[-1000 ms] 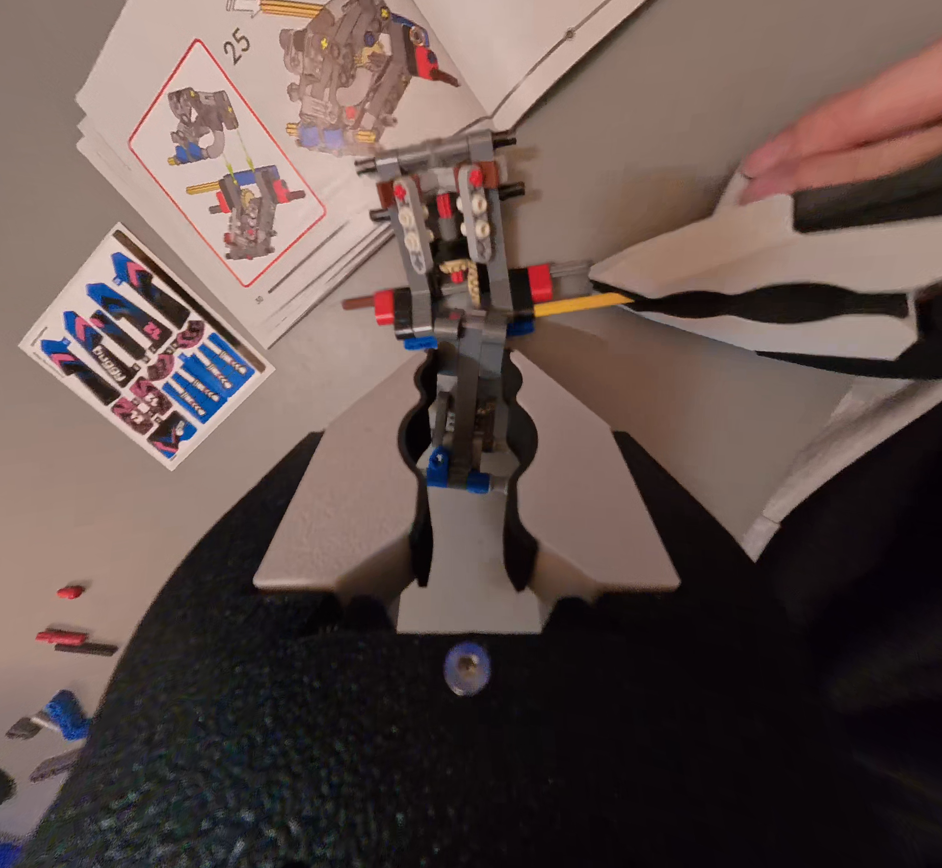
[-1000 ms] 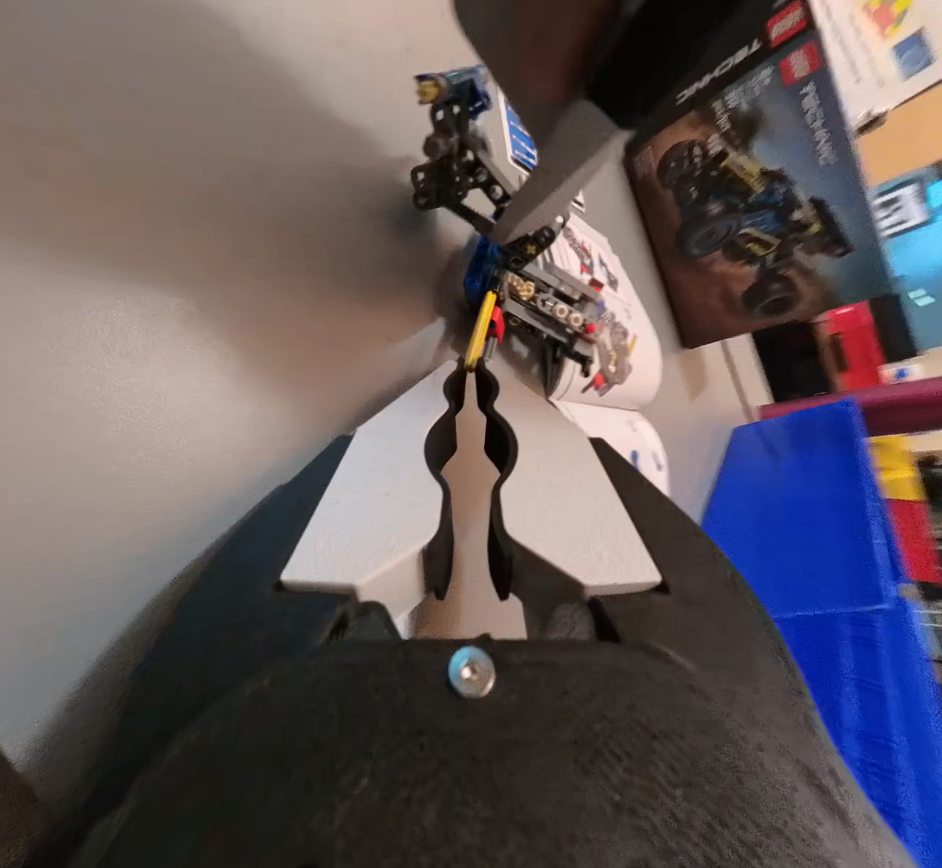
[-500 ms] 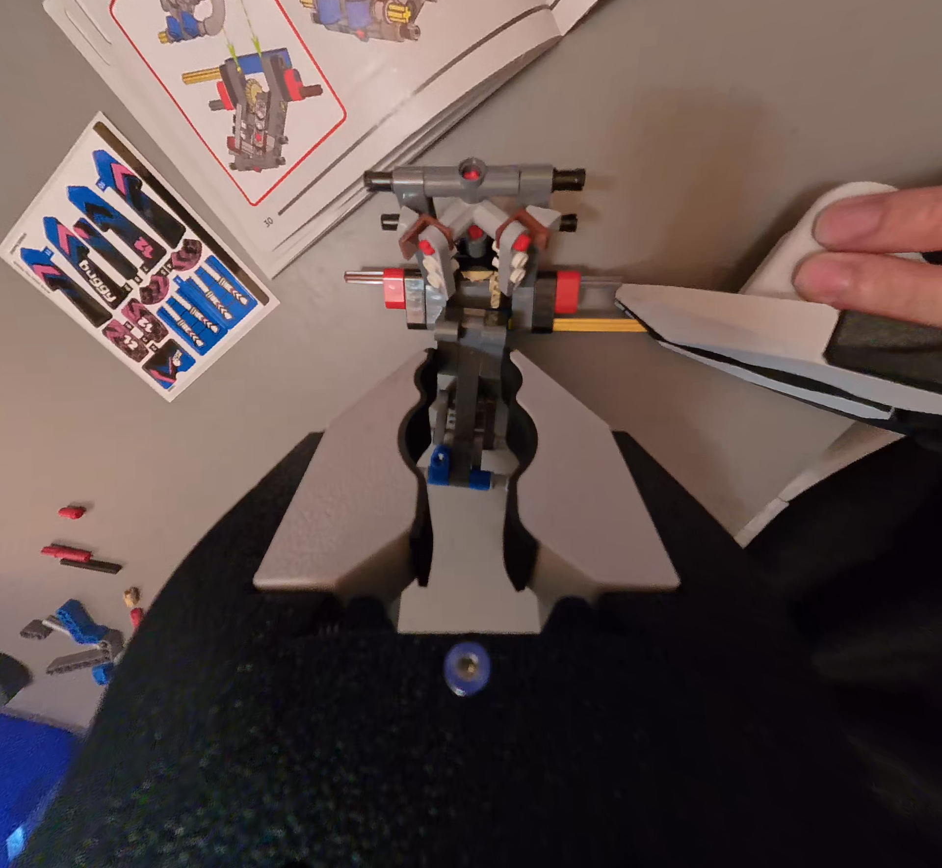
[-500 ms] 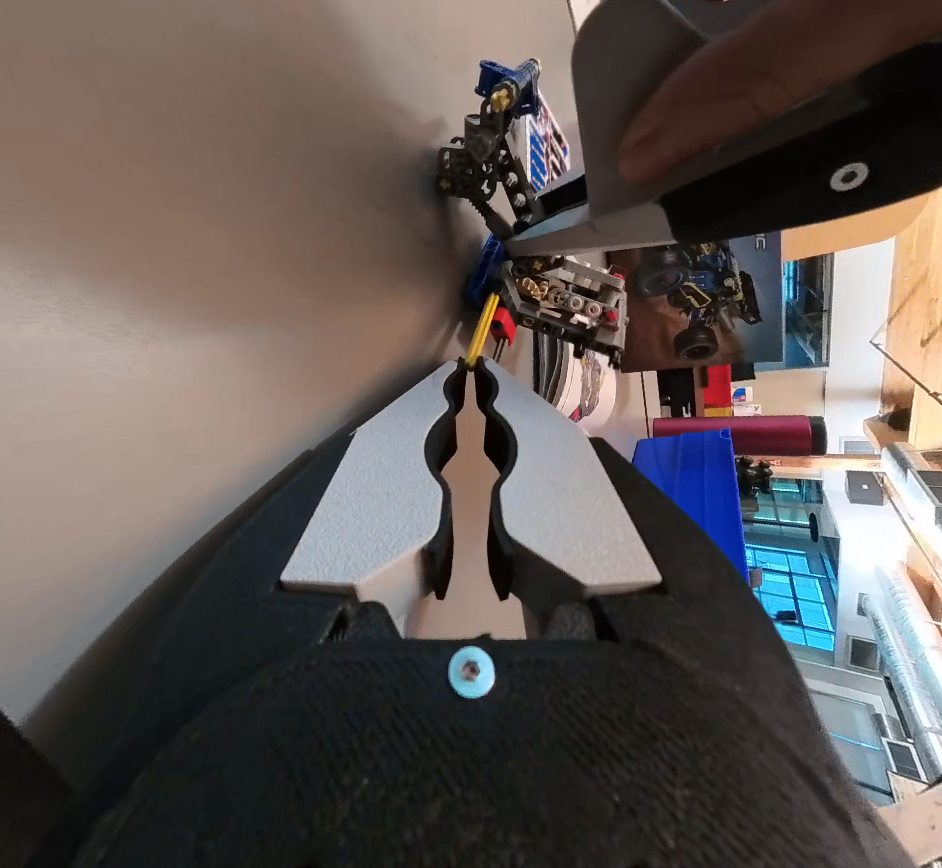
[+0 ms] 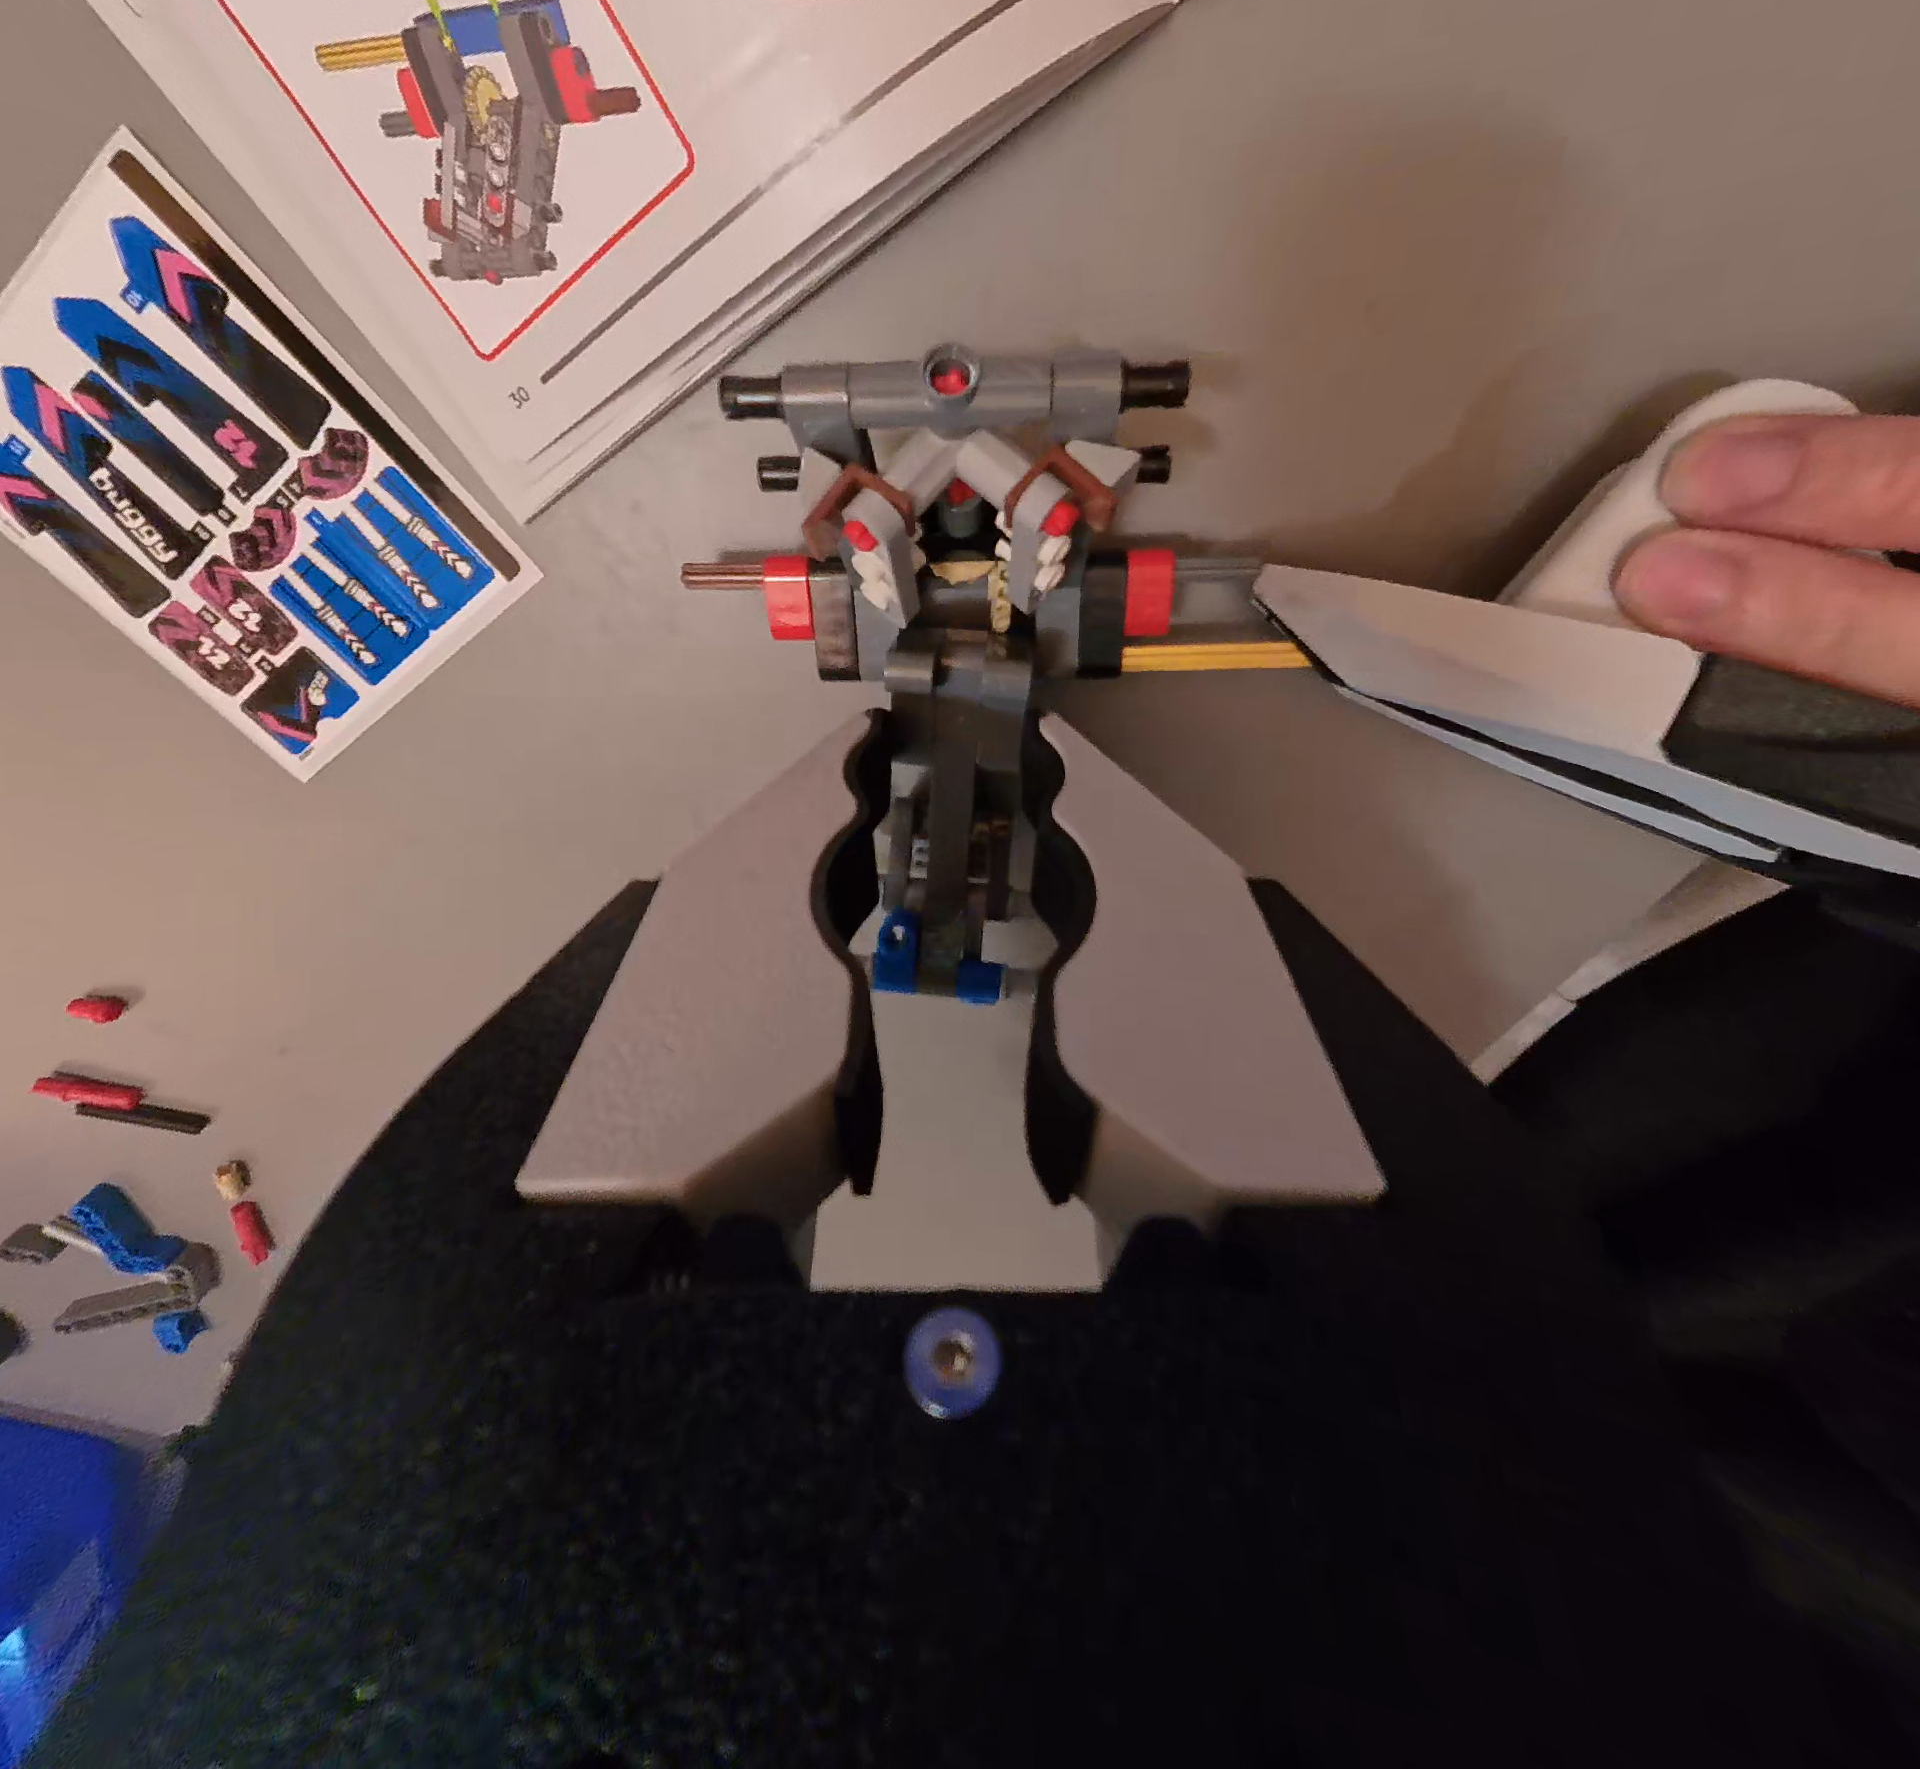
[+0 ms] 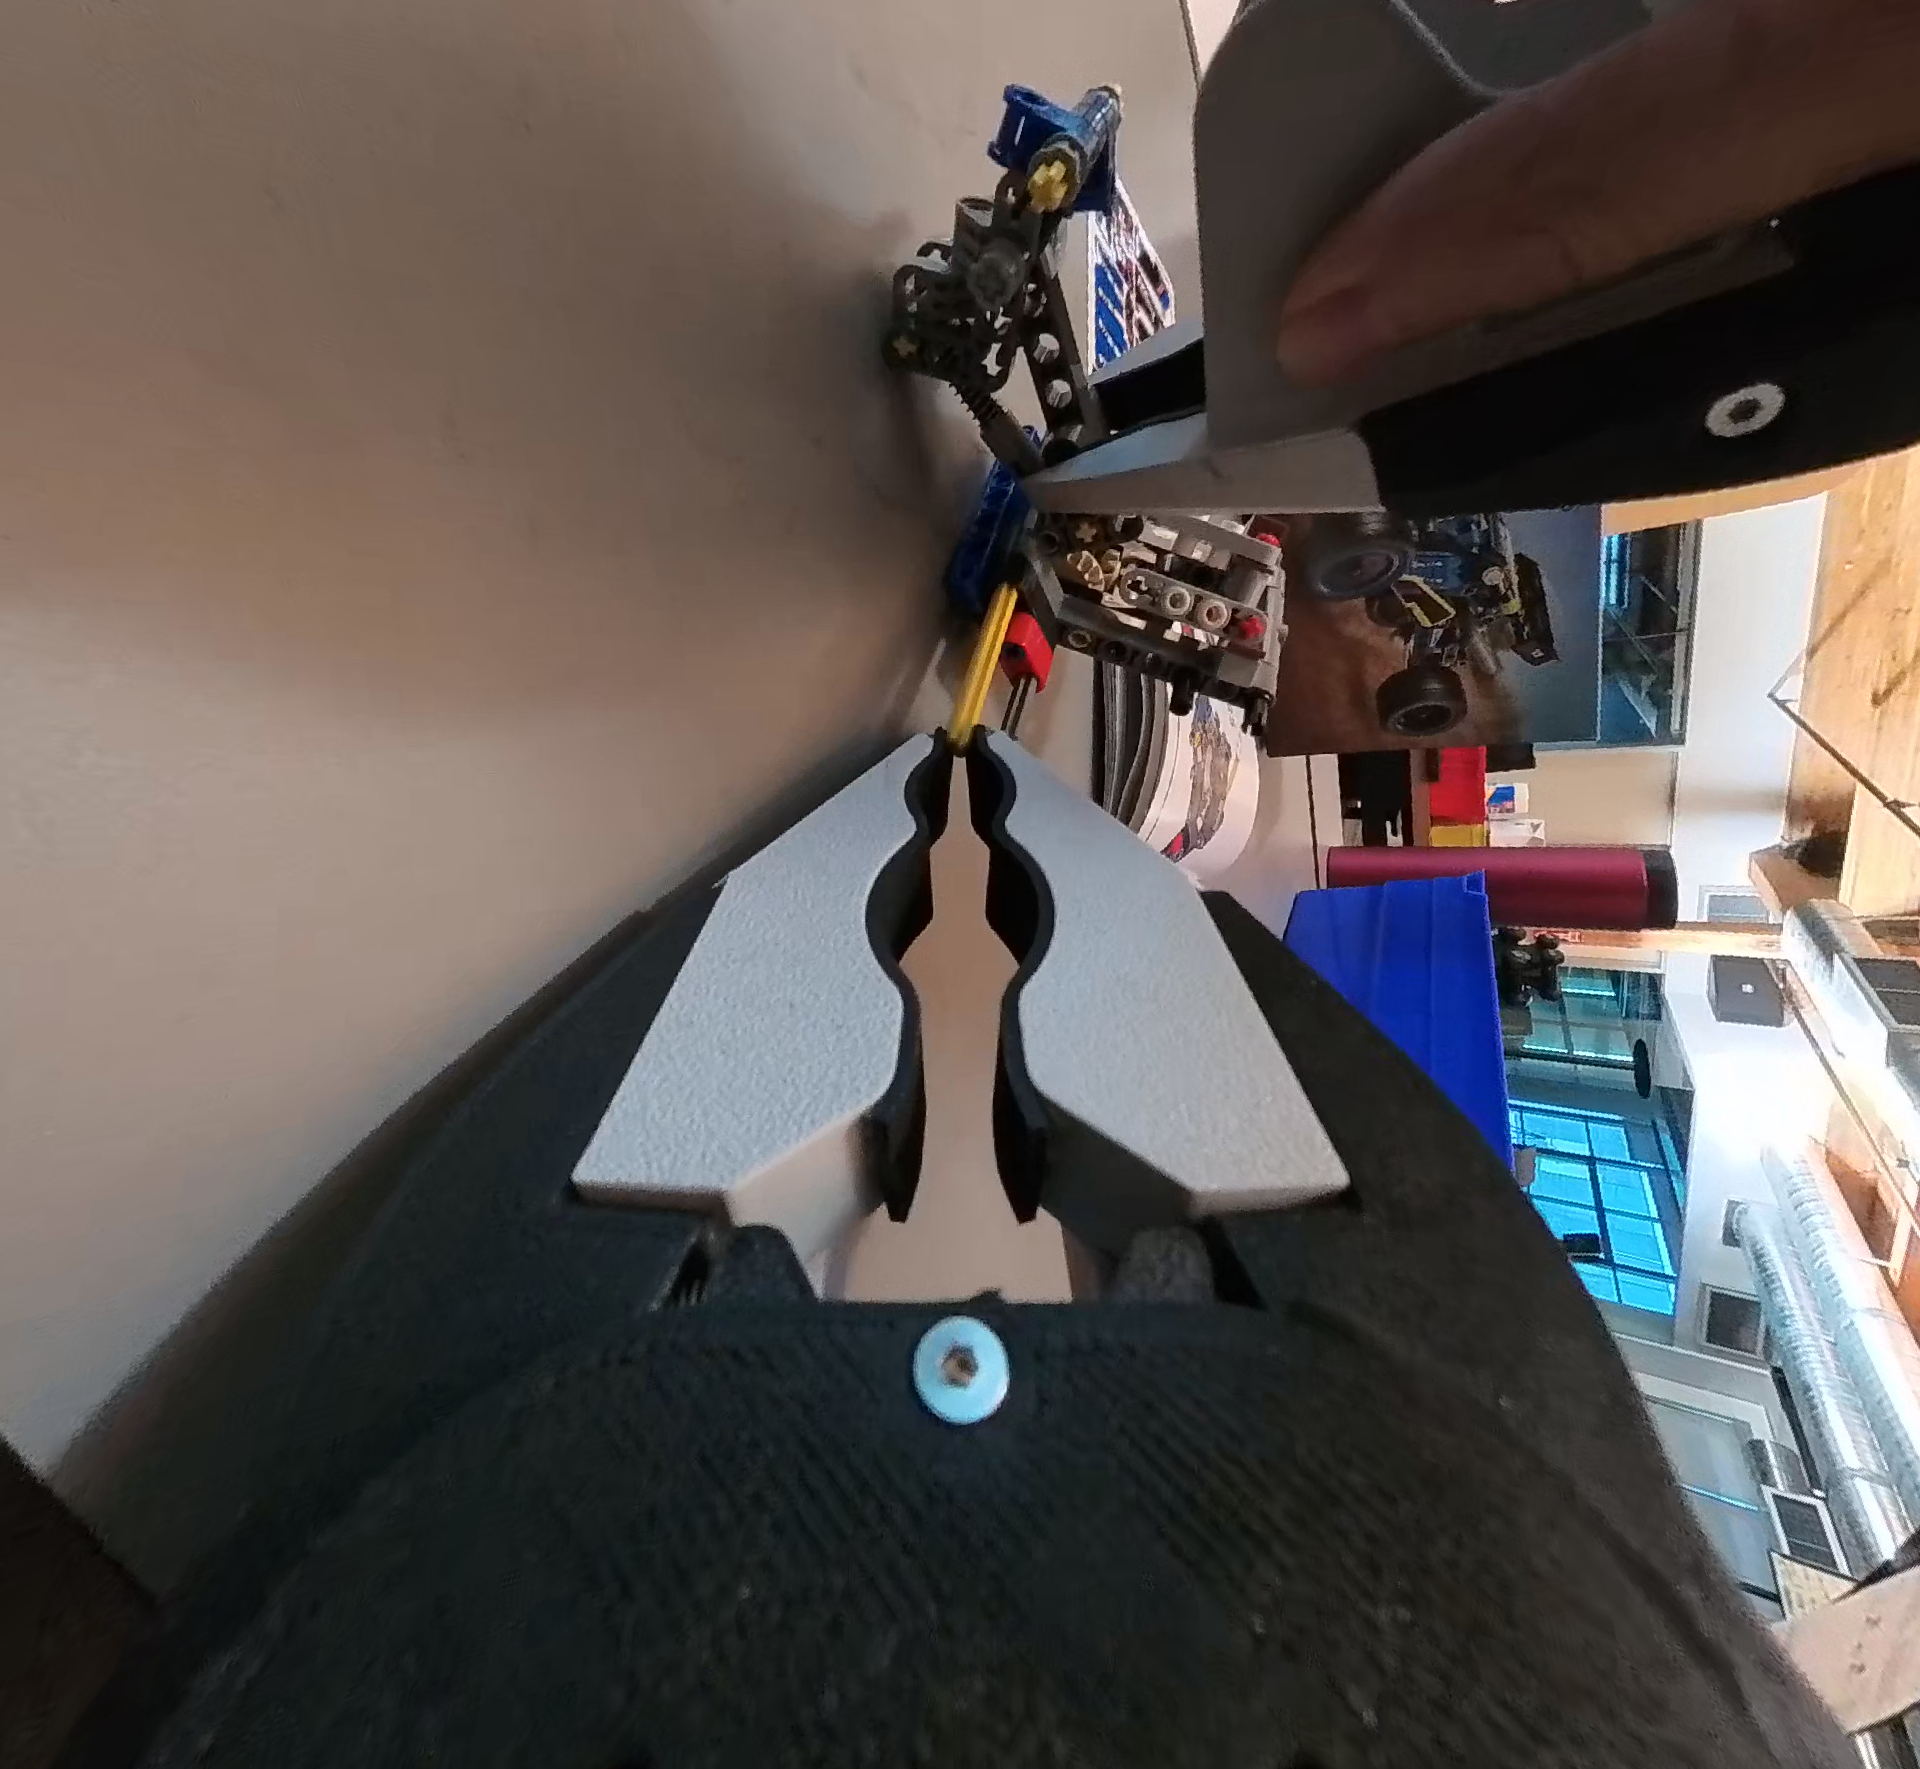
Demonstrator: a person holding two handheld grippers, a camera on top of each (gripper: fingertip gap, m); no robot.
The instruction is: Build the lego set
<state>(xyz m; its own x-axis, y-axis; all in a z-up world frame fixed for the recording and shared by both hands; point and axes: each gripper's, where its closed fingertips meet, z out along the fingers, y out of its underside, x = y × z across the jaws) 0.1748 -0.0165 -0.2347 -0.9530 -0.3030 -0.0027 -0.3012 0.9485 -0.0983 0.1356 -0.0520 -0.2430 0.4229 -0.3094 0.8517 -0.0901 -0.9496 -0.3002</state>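
Observation:
My left gripper [image 5: 956,732] is shut on the lower stem of a grey lego assembly [image 5: 956,514] with red bushes, and holds it just above the grey table. A yellow axle [image 5: 1205,657] sticks out of the assembly's right side. My right gripper [image 6: 956,745] is shut on the outer end of that yellow axle [image 6: 977,670]. It comes in from the right in the left wrist view [image 5: 1294,649]. The right wrist view also shows the assembly [image 6: 1164,597] and the left gripper [image 6: 1049,488] above it. A second black and blue sub-assembly [image 6: 987,296] lies on the table beyond.
An open instruction booklet [image 5: 727,57] and a sticker sheet [image 5: 229,472] lie at the far left. Loose red, blue and grey pieces [image 5: 125,1252] lie at the near left by a blue bin [image 5: 62,1511]. The set's box [image 6: 1455,618] stands behind. The left gripper's tips are roughly 6 centimetres from the right gripper's.
The left gripper has turned the assembly square to its camera and drawn back, so the booklet sits higher in view. Both grippers have kept their holds.

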